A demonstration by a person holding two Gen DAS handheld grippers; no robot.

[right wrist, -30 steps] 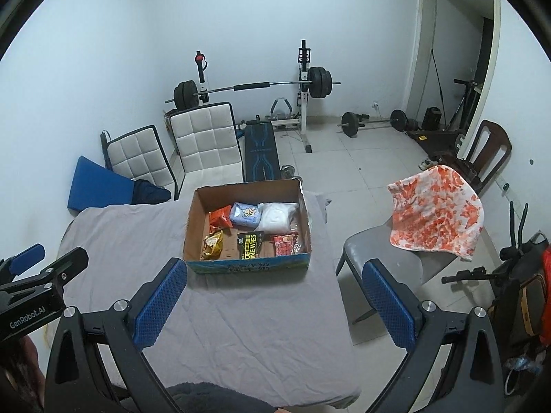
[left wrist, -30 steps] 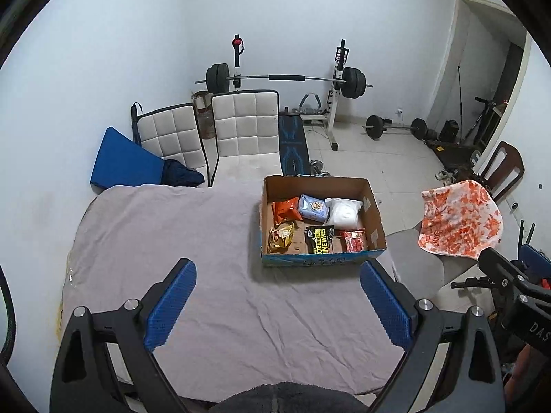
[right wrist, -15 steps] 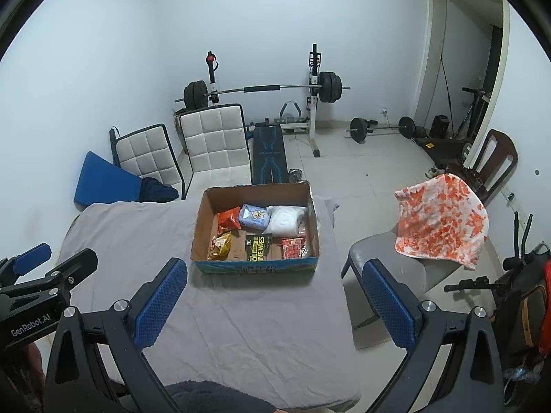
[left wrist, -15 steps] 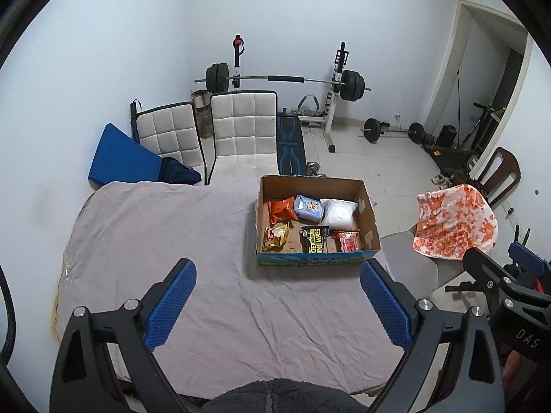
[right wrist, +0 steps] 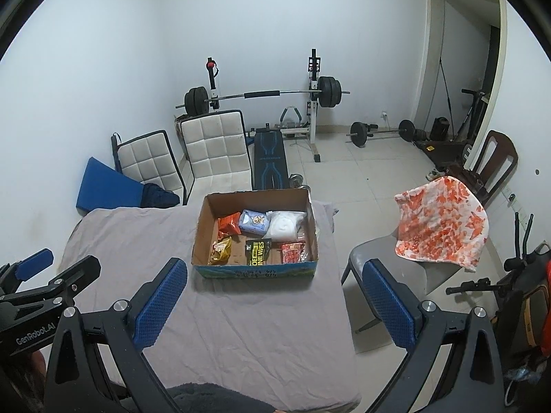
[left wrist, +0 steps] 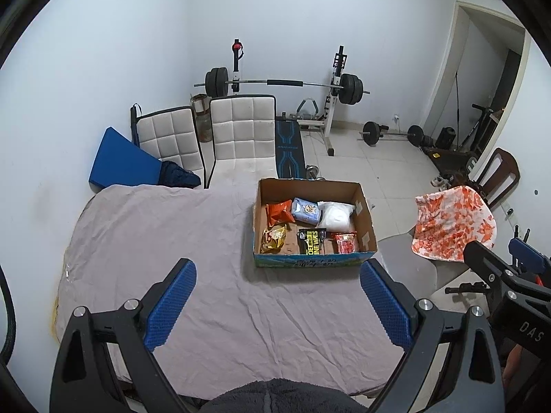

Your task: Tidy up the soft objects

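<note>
Soft packets sit in the cardboard box (right wrist: 255, 237) on the grey sheet (right wrist: 241, 327), at 12 o'clock from both grippers. Left gripper (left wrist: 279, 296) and right gripper (right wrist: 272, 292) are spread wide, empty. White pouch (right wrist: 284, 225) looks light and squashy, probably slippery film; pinch mid-body. Orange bag (right wrist: 229, 224) crinkles; grab its top seam.

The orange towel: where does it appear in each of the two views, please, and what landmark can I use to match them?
Left wrist view: the orange towel hangs over a chair at the right edge, right of the box.
Right wrist view: the orange towel is right of centre, further from the edge, again on the chair.
Shared landmark: the barbell rack at the back wall.
</note>
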